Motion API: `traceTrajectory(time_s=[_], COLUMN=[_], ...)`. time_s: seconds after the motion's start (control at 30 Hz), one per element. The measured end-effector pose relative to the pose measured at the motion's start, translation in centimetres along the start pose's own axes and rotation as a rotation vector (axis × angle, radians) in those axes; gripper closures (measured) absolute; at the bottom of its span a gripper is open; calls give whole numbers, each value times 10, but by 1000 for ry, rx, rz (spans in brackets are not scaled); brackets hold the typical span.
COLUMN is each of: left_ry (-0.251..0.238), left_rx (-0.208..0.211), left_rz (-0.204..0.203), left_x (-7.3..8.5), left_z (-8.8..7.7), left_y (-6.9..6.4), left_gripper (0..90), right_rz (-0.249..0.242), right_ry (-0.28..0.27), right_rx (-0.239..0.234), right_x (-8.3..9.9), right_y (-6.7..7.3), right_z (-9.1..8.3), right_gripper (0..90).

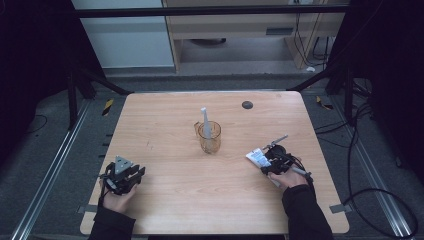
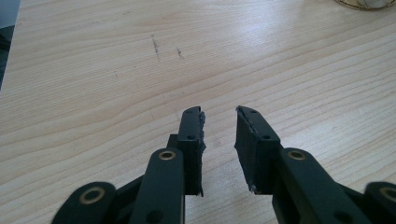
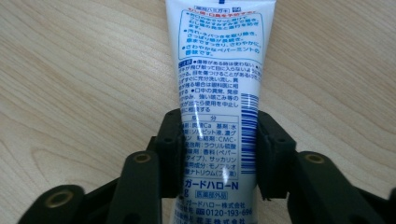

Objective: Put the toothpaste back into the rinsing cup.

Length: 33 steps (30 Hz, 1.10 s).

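Observation:
A white toothpaste tube (image 3: 219, 60) with blue print lies flat on the wooden table (image 1: 170, 125). My right gripper (image 3: 219, 128) has its two black jaws set against the tube's two sides, near the crimped end. In the high view the tube (image 1: 256, 157) sticks out to the upper left of the right gripper (image 1: 267, 162), at the table's right front. My left gripper (image 2: 219, 114) rests at the left front (image 1: 137, 172), its jaws partly apart with only bare wood between them. A clear amber cup (image 1: 209, 137) at mid-table holds an upright white toothbrush (image 1: 204, 119).
A small dark round disc (image 1: 247, 104) sits in the tabletop near the far edge. Faint pencil-like marks (image 2: 155, 44) show on the wood ahead of the left gripper. Metal rails and cables run along the floor on both sides of the table.

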State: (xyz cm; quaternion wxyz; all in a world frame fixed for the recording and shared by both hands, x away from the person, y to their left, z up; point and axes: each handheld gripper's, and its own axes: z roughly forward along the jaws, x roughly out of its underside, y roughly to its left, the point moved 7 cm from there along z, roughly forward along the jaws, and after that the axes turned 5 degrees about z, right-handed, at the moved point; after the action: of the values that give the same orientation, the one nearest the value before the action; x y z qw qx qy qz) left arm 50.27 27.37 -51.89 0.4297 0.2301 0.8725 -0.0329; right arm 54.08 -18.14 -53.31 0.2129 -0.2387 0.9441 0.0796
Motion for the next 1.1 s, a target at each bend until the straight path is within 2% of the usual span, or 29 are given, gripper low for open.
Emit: traceTrajectory(time_s=[0.1,0.3,0.43,0.47,0.53,0.63,0.67,0.7,0.8,0.87,0.9,0.93,1.0,1.1], left_ry=[-1,-3,-6,-7,-7,-8,-8,-8,-8,-9,-9,-9,-9,-9], left_rx=[0,0,0,-1,-2,-2,-3,-2,-3,-4,-4,-4,-4,-4], left_rz=[0,-1,-3,-3,-2,-2,-2,-2,-3,-3,-3,-2,-3,-3], left_x=[0,-1,-1,-1,-1,-1,-1,-1,-1,-2,-2,-2,-2,-2], left_z=[0,0,-1,-1,-1,-1,-1,-1,-1,-1,-1,-1,-1,0], left_y=[0,0,0,0,0,0,0,0,1,1,1,0,0,0], left_gripper=[704,705,705,705,706,706,706,706,707,707,708,707,708,708], right_rz=[9,9,7,10,11,23,32,32,55,67,67,73,80,89], right_ry=[-5,-17,-61,-92,-102,-152,-194,-194,-254,-316,-316,-350,-367,-423], right_rx=[-2,-16,-20,-23,-26,-42,-53,-53,-74,-86,-86,-89,-92,-93], right_x=[0,-1,-5,-8,-9,-12,-15,-15,-19,-23,-23,-26,-28,-34], right_y=[1,3,5,6,6,8,8,8,9,9,9,10,11,14], right_z=[-2,-6,-15,-19,-21,-28,-32,-32,-38,-44,-44,-48,-49,-55], right_gripper=[660,671,674,675,675,676,676,676,676,676,676,676,676,676])
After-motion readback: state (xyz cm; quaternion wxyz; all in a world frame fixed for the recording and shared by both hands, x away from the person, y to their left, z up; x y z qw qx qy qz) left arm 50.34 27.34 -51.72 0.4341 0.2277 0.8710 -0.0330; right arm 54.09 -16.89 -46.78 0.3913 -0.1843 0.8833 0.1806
